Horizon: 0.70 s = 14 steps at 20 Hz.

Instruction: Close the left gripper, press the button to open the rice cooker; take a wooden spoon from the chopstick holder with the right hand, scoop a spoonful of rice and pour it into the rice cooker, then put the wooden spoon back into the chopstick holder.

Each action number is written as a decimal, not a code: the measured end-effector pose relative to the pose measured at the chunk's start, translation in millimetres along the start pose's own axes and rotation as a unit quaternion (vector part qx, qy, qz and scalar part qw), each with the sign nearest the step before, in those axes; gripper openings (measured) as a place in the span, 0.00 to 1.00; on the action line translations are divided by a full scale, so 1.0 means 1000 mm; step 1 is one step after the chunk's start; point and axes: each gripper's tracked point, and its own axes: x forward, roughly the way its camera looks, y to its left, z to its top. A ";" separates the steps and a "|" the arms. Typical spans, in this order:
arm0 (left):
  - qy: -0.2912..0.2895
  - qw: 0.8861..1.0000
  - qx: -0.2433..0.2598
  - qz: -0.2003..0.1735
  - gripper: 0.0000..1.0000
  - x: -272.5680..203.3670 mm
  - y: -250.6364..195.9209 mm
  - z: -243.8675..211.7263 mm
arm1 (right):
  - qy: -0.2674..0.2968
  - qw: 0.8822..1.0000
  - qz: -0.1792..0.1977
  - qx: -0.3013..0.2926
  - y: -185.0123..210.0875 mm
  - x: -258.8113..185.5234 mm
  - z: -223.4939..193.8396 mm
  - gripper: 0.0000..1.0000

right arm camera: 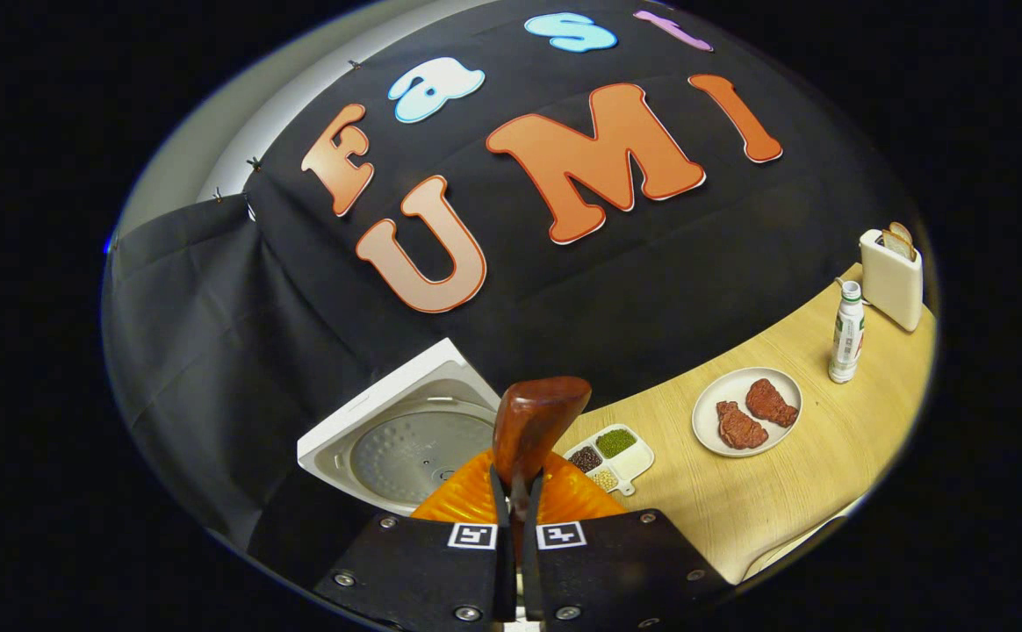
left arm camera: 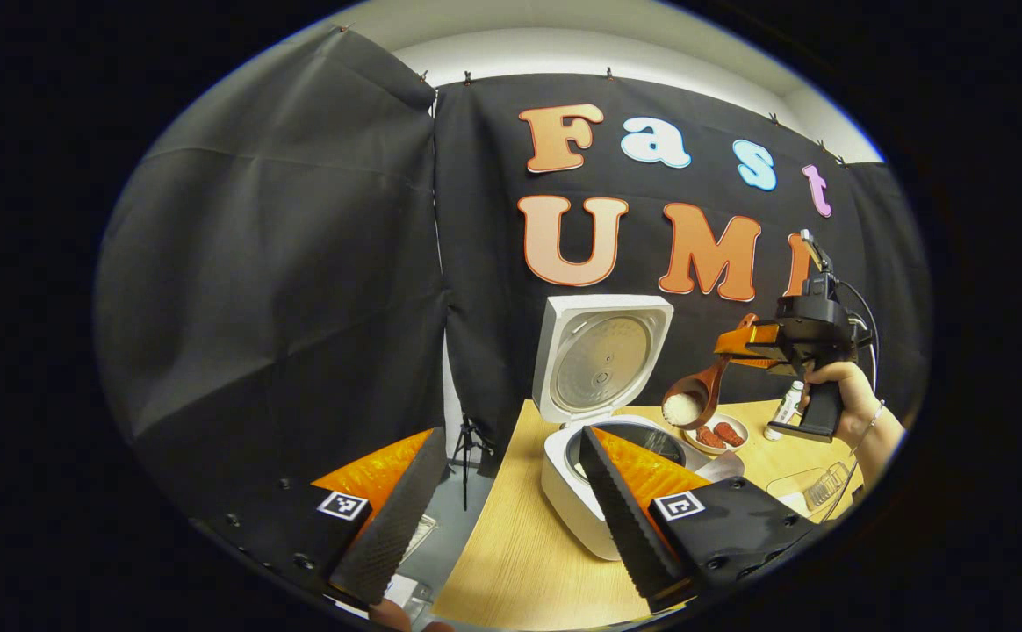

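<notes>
— Over the open rice cooker (left arm camera: 603,491), what is the right gripper (left arm camera: 744,344) doing?

— It holds the wooden spoon (left arm camera: 695,399) by the handle, both fingers pressed tight on it. The bowl of the spoon carries a mound of white rice (left arm camera: 680,408) and hangs just above the far rim of the pot, near the raised lid (left arm camera: 599,360). From the right gripper view, the back of the spoon (right arm camera: 533,426) rises straight out of the clamped fingers, with the lid (right arm camera: 406,439) below and to the left.

— And the left gripper (left arm camera: 498,500)?

— Its fingers stand wide apart, holding nothing, low at the near side of the cooker. Its part of the job looks finished, since the lid is already up.

— So the pour is the step in hand. How should it go?

— I would bring the bowl farther over the middle of the inner pot first, then lower it close to the opening before rolling the wrist. A slow roll lets the grains slide off together; a quick flick would likely scatter them onto the bench (left arm camera: 511,544) or against the lid.

— Anything to steer clear of?

— The plate (right arm camera: 746,412) of meat and the small divided dish (right arm camera: 612,456) sit close to the cooker. Keep the handle grip firm throughout, because the spoon must go back to the chopstick holder afterwards.
</notes>
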 end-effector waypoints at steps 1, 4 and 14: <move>-0.001 1.000 0.001 0.000 1.00 0.000 0.001 0.000 | -0.001 1.000 0.001 -0.006 0.003 0.001 0.001 0.02; -0.003 1.000 0.002 0.001 1.00 -0.001 0.002 0.002 | -0.006 0.999 0.000 -0.038 0.008 0.001 0.002 0.02; -0.002 1.000 -0.004 0.006 1.00 0.002 0.006 0.000 | -0.016 0.994 0.010 -0.110 0.026 0.001 0.006 0.02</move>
